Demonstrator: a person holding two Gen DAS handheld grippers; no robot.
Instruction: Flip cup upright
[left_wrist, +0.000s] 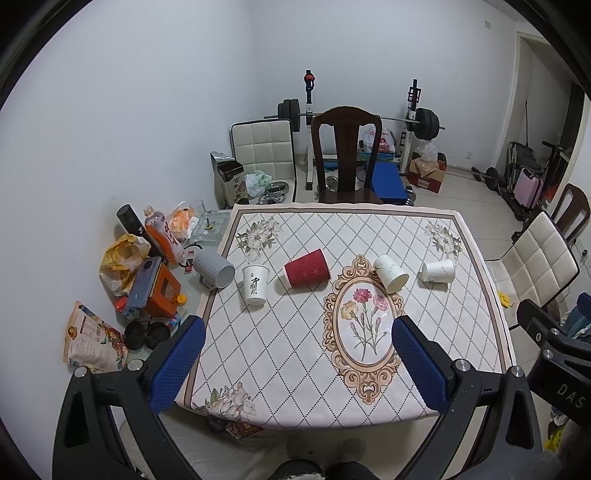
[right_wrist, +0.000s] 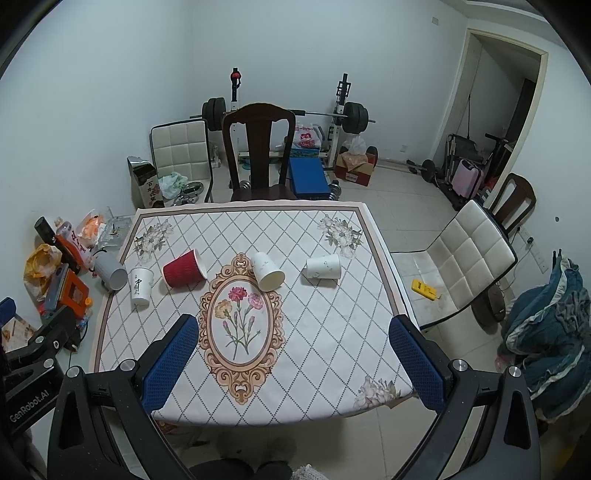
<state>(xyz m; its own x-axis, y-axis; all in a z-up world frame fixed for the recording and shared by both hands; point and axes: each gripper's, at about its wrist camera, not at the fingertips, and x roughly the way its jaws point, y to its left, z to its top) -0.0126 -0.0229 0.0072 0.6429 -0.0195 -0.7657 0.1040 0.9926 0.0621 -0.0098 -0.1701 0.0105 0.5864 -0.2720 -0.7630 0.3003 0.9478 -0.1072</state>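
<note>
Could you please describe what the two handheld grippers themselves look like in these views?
Both look alike: the left gripper and the right gripper have black angular frames with triangular cut-outs and silver round bolts. The jaws carry blue textured pads. The left body, seen from the right wrist view, bears white "GenRobot.AI" lettering. No cables or sleeves show.

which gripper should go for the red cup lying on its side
Left, probably. The red cup lies between the left gripper fingers in its view, while it sits left of the right gripper. Both are open and empty.
</note>
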